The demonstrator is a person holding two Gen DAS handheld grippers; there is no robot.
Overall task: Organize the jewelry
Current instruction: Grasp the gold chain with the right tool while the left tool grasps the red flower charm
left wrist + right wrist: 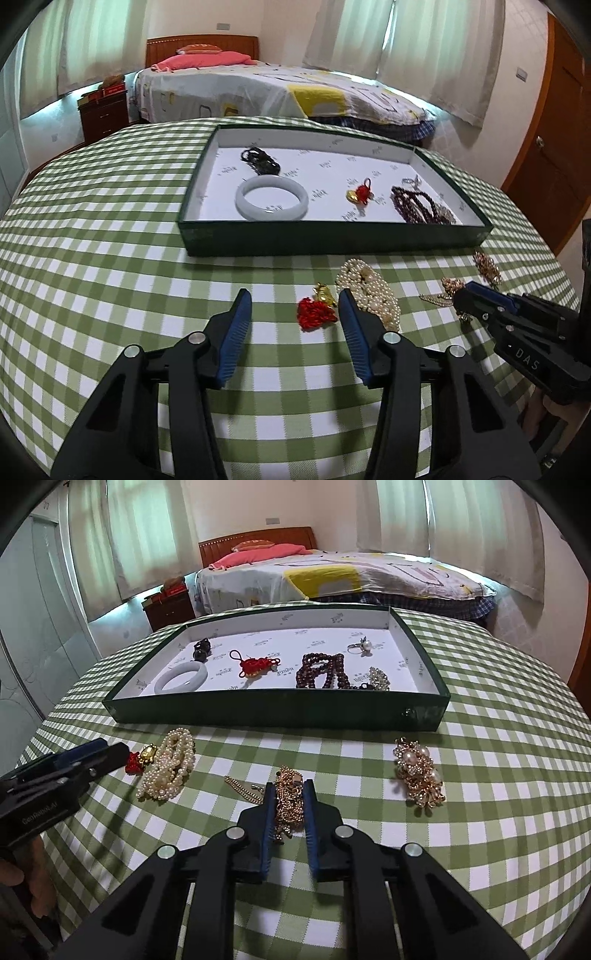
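A dark green tray (332, 242) (280, 710) with a white lining holds a white bangle (271, 197), black beads (260, 160), a red knot charm (360, 192), a dark bead string (325, 670) and a ring (360, 644). My left gripper (293, 301) is open above the cloth, with a red and gold charm (316, 310) between its fingers and a pearl strand (373, 291) (168, 768) at the right finger. My right gripper (290, 788) is shut on a gold chain bundle (290, 805). A gold pearl cluster (419, 773) lies to its right.
The table has a green and white checked cloth (110, 258). Behind it stand a bed (277, 88), a red-brown nightstand (105, 112) and curtains. A wooden door (554, 140) is at the right.
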